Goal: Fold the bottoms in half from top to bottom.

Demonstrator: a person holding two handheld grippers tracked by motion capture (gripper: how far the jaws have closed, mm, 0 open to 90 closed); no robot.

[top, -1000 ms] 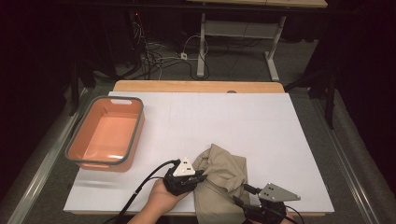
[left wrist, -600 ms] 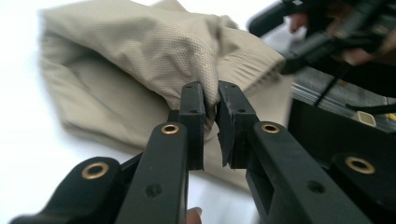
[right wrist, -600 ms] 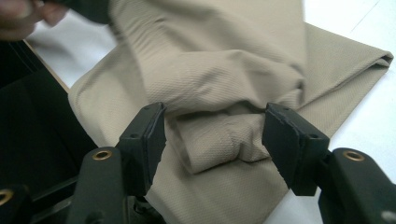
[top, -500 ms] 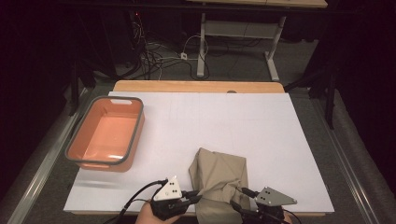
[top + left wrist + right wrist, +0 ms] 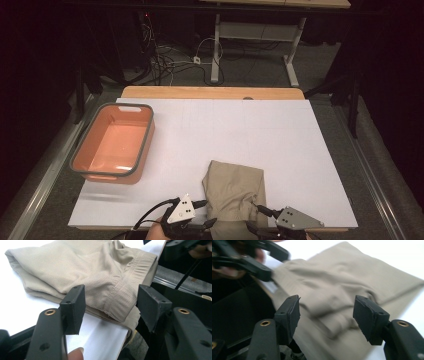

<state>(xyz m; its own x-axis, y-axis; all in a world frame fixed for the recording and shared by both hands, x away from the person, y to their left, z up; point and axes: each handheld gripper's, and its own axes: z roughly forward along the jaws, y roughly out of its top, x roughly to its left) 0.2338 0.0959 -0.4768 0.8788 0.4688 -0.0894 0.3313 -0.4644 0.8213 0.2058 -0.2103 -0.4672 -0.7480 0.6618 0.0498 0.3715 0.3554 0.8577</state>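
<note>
A folded beige cloth (image 5: 234, 192) lies on the white table (image 5: 240, 130) at its near edge, with one end hanging over. My left gripper (image 5: 207, 223) points at its left corner. In the left gripper view the left gripper (image 5: 111, 298) is open, its jaws have just been opening, and the cloth's (image 5: 87, 267) hemmed corner lies in the gap with neither pad pressing on it. My right gripper (image 5: 252, 227) comes in from the right. In the right gripper view the right gripper (image 5: 327, 306) is open over a bunched fold of the cloth (image 5: 352, 272).
An orange tub (image 5: 145, 145) with a grey rim stands at the table's left. A wooden strip (image 5: 212, 92) runs along the far edge. A metal rail (image 5: 175, 283) runs below the near edge. Cables and table legs lie on the floor beyond.
My left gripper pulled back toward the near edge with the cloth's left side, folding the cloth narrower, then opened and let it go. The right gripper stayed where it was.
</note>
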